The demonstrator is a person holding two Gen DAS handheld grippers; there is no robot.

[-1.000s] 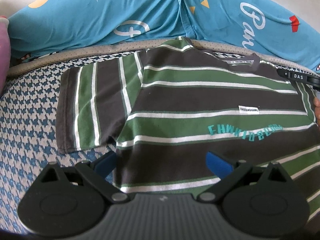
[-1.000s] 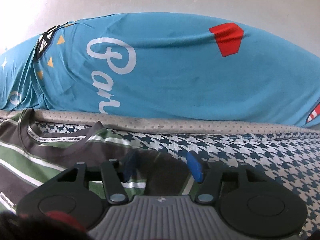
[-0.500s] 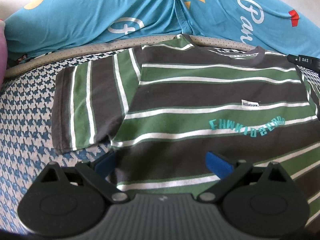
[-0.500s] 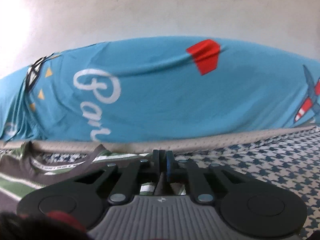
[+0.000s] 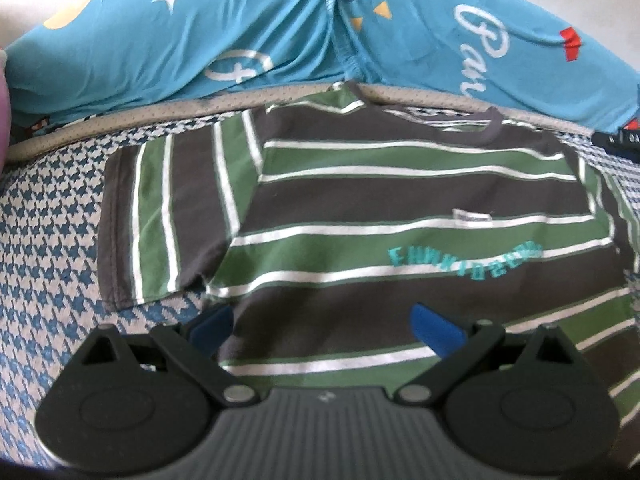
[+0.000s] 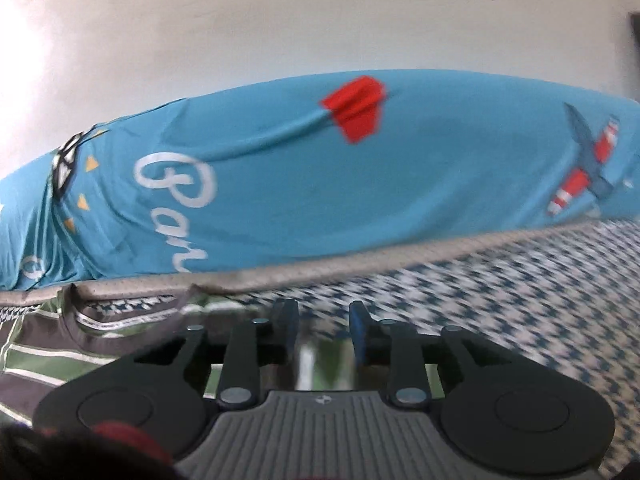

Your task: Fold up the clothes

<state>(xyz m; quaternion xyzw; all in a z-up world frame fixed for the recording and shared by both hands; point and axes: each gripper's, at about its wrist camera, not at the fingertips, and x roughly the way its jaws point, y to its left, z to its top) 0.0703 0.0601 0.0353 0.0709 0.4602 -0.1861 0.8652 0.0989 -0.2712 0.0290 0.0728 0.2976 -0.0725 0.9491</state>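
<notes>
T-shirt [image 5: 400,216] is lying flat on the bed [image 5: 48,240], collar toward the far edge, one sleeve [image 5: 160,220] spreading out to the left. Pillows [image 5: 240,40] are sitting behind it along the far edge. Left gripper [image 5: 320,328] is hovering over the shirt's near part; right gripper [image 6: 322,332] is sitting at its right shoulder.

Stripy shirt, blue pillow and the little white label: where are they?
Stripy shirt [image 5: 360,196]: left wrist view, chest stripes.
Blue pillow [image 6: 360,192]: right wrist view, middle of its cover.
White label [image 5: 472,218]: left wrist view, its centre.
</notes>
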